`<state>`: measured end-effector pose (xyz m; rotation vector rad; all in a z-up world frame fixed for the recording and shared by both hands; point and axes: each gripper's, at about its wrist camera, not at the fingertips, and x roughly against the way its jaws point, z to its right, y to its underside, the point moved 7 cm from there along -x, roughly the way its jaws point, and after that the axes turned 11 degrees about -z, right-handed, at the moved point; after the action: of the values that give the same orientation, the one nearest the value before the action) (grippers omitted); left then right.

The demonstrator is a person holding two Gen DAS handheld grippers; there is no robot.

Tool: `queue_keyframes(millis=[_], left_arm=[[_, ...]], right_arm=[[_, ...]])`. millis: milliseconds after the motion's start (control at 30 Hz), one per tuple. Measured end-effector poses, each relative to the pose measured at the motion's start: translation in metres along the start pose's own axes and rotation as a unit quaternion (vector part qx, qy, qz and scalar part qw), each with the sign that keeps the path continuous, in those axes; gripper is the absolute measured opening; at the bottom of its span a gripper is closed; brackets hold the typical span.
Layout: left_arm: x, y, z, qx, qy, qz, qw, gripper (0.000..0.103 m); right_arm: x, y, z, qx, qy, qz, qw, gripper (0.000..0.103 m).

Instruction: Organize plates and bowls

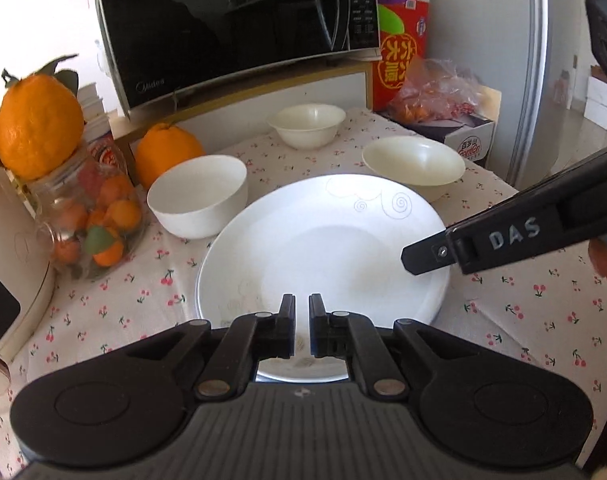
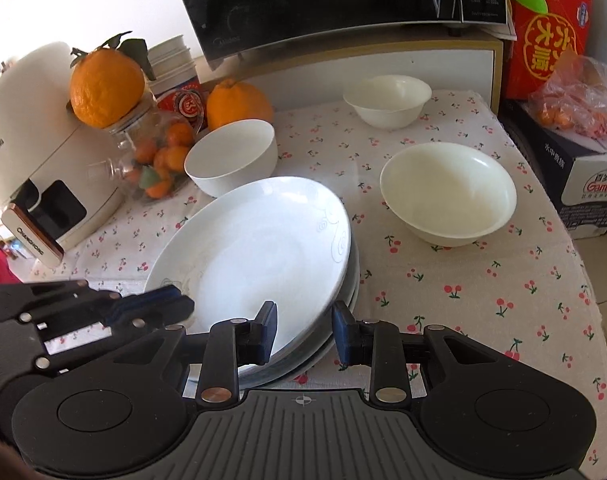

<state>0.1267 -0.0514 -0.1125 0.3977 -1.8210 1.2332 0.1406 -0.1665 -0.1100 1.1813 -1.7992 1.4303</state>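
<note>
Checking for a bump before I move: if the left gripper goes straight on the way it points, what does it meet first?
Most likely the top plate: the left gripper, shut, aims down at its middle. The bowls sit beyond, though depth is hard to judge.

The microwave point(image 1: 231, 32) is cut off at the top in both views

"Midea" stands on the microwave point(image 1: 231, 28); "DAS" on the right tool point(image 1: 423, 258); "CHANGHONG" on the cream appliance point(image 2: 35, 152); "Ganten" on the box point(image 2: 591, 188).
</note>
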Motion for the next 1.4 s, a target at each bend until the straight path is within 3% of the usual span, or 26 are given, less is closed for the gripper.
queue_keyframes(millis=[433, 633, 700, 867, 967, 1067, 1233, 1400], left_arm=[[0.001, 0.0, -0.024, 0.076, 0.015, -0.007, 0.9969, 0.026], [0.001, 0.0, -0.037, 0.122, 0.03, -0.01, 0.992, 0.05], [0.0, 0.0, -0.041, 0.137, 0.031, -0.009, 0.9901, 0.064], [-0.002, 0.002, -0.054, 0.176, 0.03, -0.014, 0.9838, 0.085], [-0.006, 0.005, -0.066, 0.213, 0.03, -0.024, 0.9763, 0.095], [-0.006, 0.007, -0.082, 0.263, 0.028, -0.037, 0.9637, 0.1], [-0.005, 0.004, -0.103, 0.337, 0.044, -0.048, 0.9391, 0.101], [-0.009, -0.003, -0.119, 0.379, 0.042, -0.042, 0.9236, 0.101]], right_arm=[[0.007, -0.008, 0.011, -0.037, -0.016, 0.008, 0.999, 0.036], [0.01, -0.01, 0.021, -0.056, -0.019, 0.009, 0.998, 0.051], [0.012, -0.012, 0.024, -0.061, -0.019, 0.013, 0.998, 0.056], [0.017, -0.017, 0.034, -0.084, -0.025, 0.021, 0.996, 0.068], [0.02, -0.022, 0.037, -0.099, -0.035, 0.026, 0.994, 0.077], [0.022, -0.027, 0.034, -0.113, -0.044, 0.027, 0.992, 0.081], [0.033, -0.045, 0.017, -0.144, -0.073, 0.027, 0.987, 0.088], [0.036, -0.074, -0.003, -0.134, -0.077, 0.038, 0.987, 0.088]])
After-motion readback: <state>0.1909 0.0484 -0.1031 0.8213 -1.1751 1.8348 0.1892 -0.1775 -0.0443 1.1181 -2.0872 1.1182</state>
